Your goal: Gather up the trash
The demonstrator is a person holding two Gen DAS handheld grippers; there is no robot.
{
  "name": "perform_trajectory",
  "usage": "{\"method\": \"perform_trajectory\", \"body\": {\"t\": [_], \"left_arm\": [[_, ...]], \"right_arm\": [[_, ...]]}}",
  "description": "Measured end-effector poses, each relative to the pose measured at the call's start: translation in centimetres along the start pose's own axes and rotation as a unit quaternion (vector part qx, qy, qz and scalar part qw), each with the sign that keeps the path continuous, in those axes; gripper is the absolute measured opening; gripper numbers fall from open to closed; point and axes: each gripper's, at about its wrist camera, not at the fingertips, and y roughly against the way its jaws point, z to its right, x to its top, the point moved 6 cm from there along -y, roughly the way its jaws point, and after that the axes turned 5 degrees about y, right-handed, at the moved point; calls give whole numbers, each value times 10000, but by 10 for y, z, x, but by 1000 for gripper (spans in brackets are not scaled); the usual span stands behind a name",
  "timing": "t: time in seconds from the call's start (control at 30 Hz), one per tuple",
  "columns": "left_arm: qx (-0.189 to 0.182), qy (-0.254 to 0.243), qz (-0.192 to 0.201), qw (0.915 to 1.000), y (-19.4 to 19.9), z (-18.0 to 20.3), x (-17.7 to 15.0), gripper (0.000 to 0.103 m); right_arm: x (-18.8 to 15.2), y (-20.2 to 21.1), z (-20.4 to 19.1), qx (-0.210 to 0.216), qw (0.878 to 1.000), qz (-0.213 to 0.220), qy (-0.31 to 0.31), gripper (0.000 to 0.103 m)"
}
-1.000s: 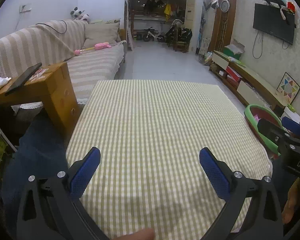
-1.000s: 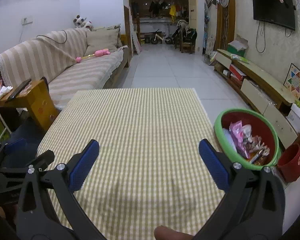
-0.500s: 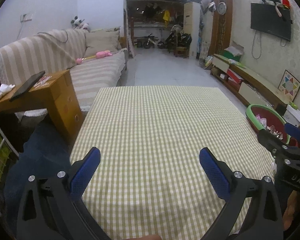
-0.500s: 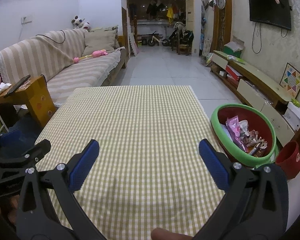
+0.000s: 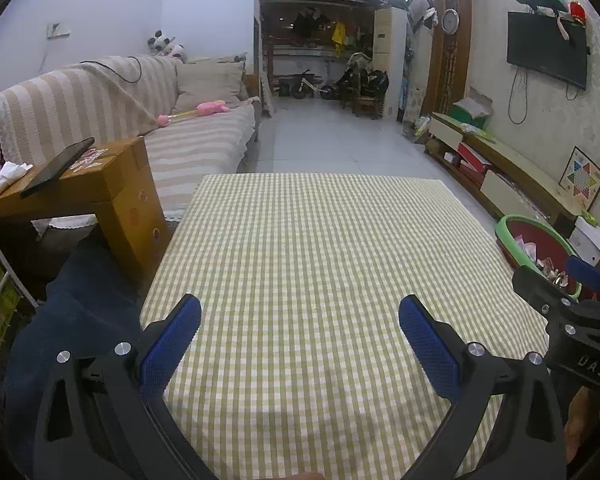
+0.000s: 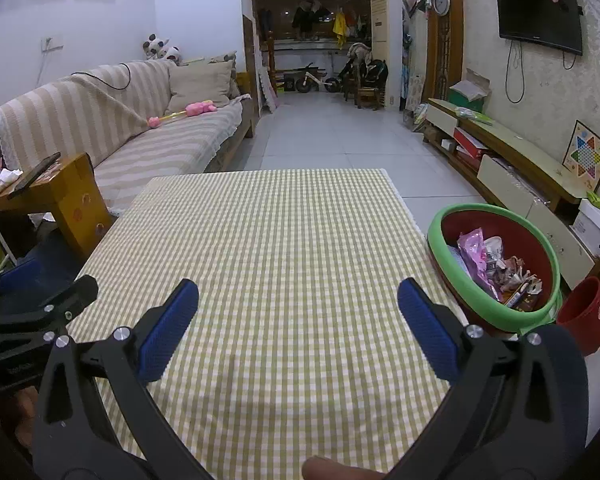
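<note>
A green-rimmed red basin [image 6: 496, 264] sits off the table's right edge, holding several wrappers [image 6: 496, 268]; it also shows in the left wrist view as the basin [image 5: 534, 236]. My left gripper [image 5: 300, 340] hangs open over the near part of the checked tablecloth [image 5: 316, 248], nothing between its blue pads. My right gripper [image 6: 298, 328] is open too, over the same cloth [image 6: 276, 240], left of the basin. No trash lies on the cloth in either view.
A wooden side table [image 5: 80, 188] with a phone and tissue stands at the left, a striped sofa [image 6: 140, 128] behind it. A small red bucket [image 6: 584, 316] sits by the basin. A low TV cabinet [image 6: 516, 176] runs along the right wall.
Both views have tilted up and drawn back a little, so the table sits lower in frame. Both grippers stay open and empty.
</note>
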Motion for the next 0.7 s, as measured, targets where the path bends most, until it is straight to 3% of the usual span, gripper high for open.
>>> {"method": "perform_trajectory", "body": {"t": [0.7], "left_arm": [[21,40,-66,10000,-5,-5,1,95]], "right_arm": [[1,0,-1,-21,10000,9,1,98]]}}
